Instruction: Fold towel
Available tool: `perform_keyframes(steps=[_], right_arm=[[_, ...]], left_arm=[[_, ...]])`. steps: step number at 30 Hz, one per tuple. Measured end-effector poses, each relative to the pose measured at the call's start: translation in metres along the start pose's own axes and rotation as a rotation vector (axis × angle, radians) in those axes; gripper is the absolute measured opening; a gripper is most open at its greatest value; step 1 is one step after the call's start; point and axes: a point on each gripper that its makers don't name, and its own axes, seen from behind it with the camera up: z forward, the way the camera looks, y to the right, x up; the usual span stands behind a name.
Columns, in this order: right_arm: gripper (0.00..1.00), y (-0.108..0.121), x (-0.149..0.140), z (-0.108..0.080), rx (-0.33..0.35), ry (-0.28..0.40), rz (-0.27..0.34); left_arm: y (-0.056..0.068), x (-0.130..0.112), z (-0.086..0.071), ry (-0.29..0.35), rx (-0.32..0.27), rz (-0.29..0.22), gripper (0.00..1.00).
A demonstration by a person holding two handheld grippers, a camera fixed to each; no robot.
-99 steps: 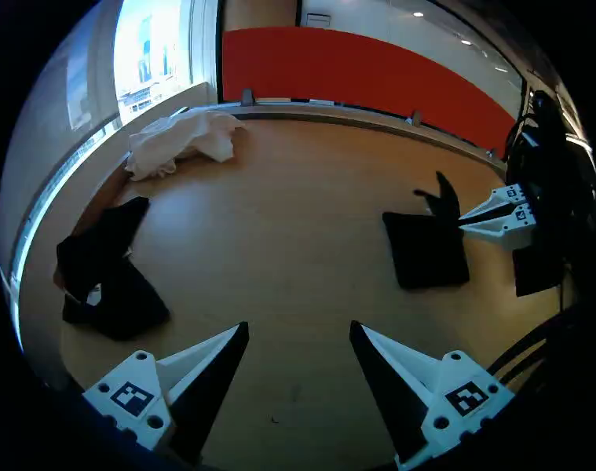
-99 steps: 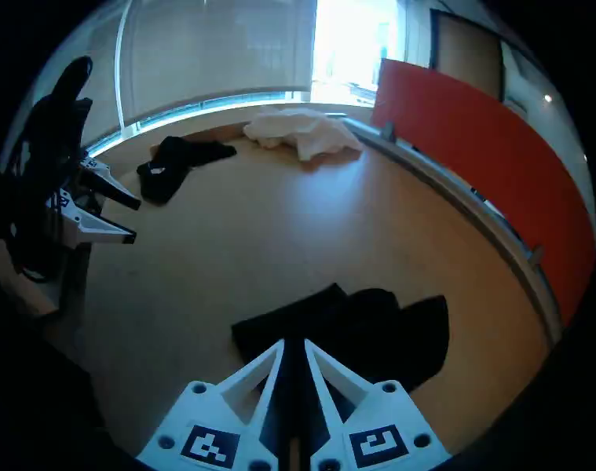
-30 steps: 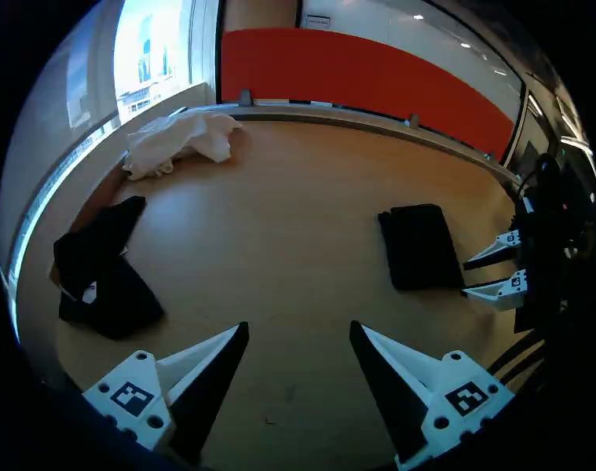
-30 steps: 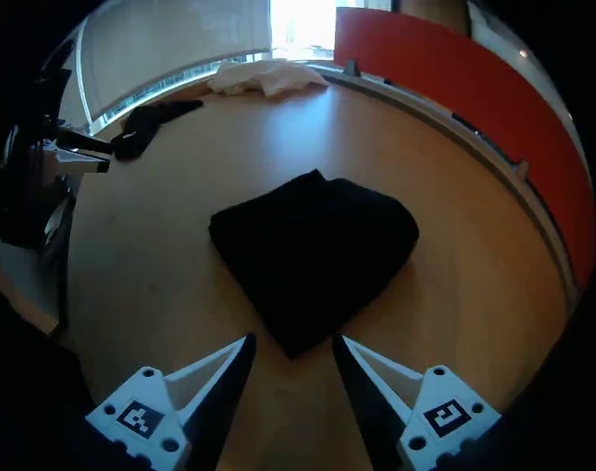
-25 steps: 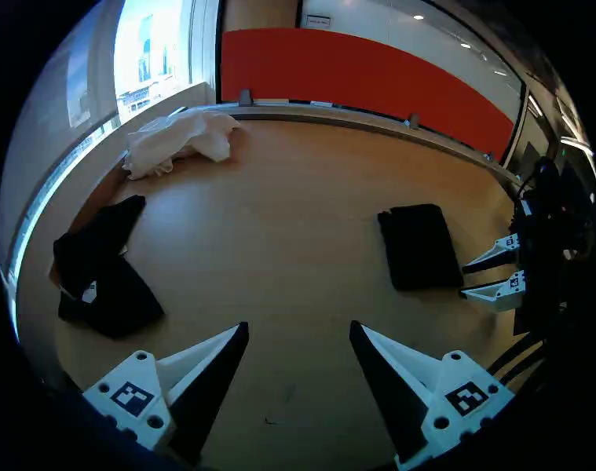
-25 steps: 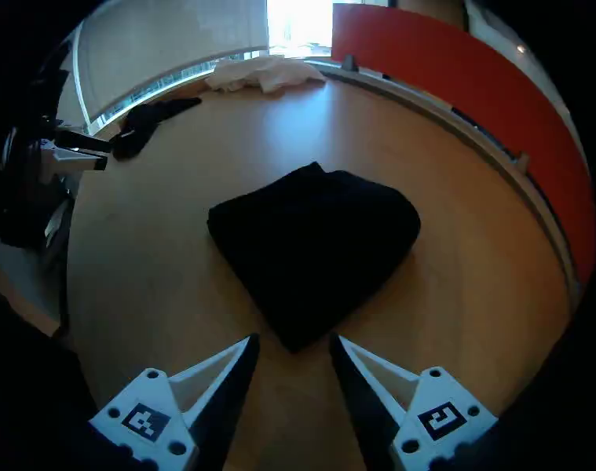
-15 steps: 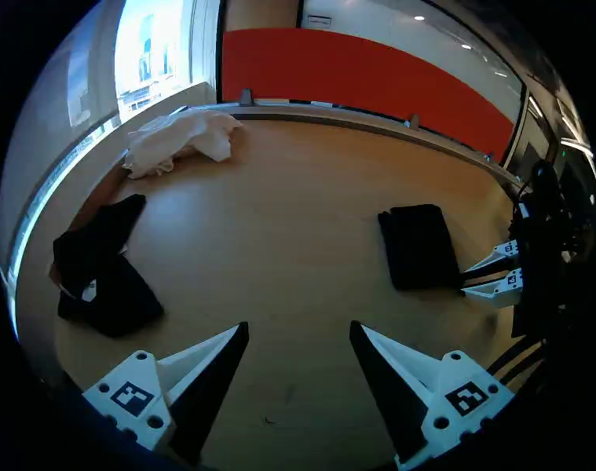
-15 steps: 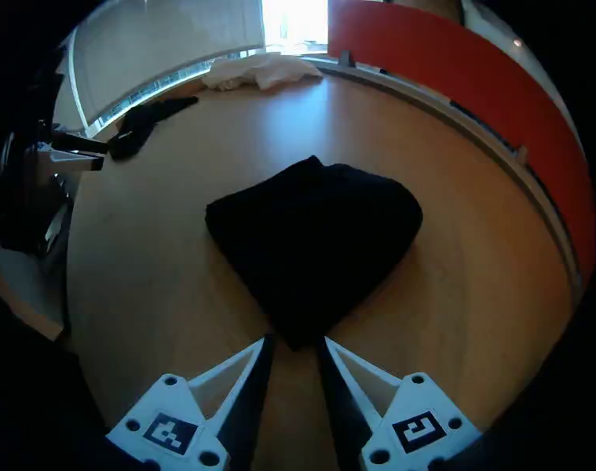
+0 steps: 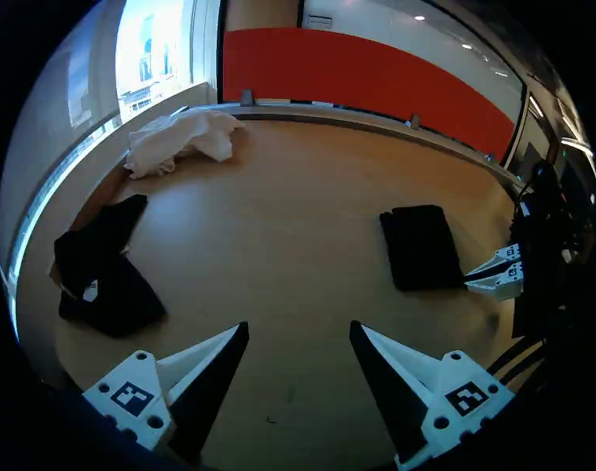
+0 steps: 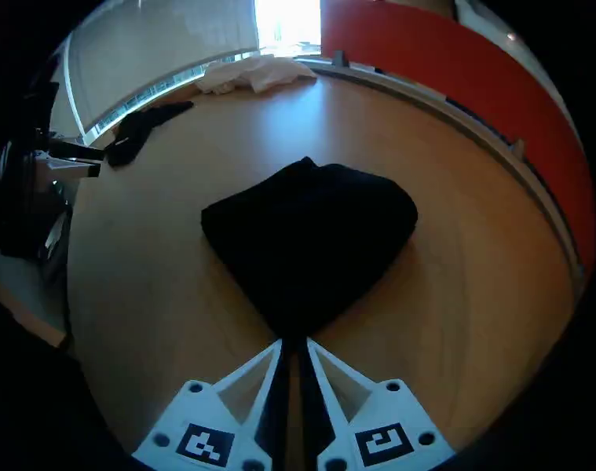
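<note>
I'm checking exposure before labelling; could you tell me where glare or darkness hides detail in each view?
Left gripper view: the window is blown out and glare lightens the table. Right gripper view: the window is white, and the folded black towel is too dark to show its folds.

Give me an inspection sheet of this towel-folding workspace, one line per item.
Surface: light wooden table with a rail along its far edge.
Job's things: folded black towel, lying flat on the table.
Clutter: white cloth heap and black cloth bundle on the window side.
Grippers: left tool open above bare wood; right tool closed, apparently pinching the towel's near corner.
Cables: dark cables at the lower right of the left gripper view.
Surroundings: red wall panel; bright window.
</note>
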Motion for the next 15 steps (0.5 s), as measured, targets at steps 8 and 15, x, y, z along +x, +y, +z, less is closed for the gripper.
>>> perform_keyframes(steps=[8, 15], right_arm=[[0.04, 0.003, 0.007, -0.005, -0.011, 0.018, -0.013], [0.04, 0.008, 0.036, -0.02, -0.028, 0.074, -0.047]], left_arm=[[0.001, 0.0, 0.001, -0.001, -0.001, 0.002, 0.95], [0.002, 0.004, 0.0, 0.007, -0.003, 0.007, 0.95]])
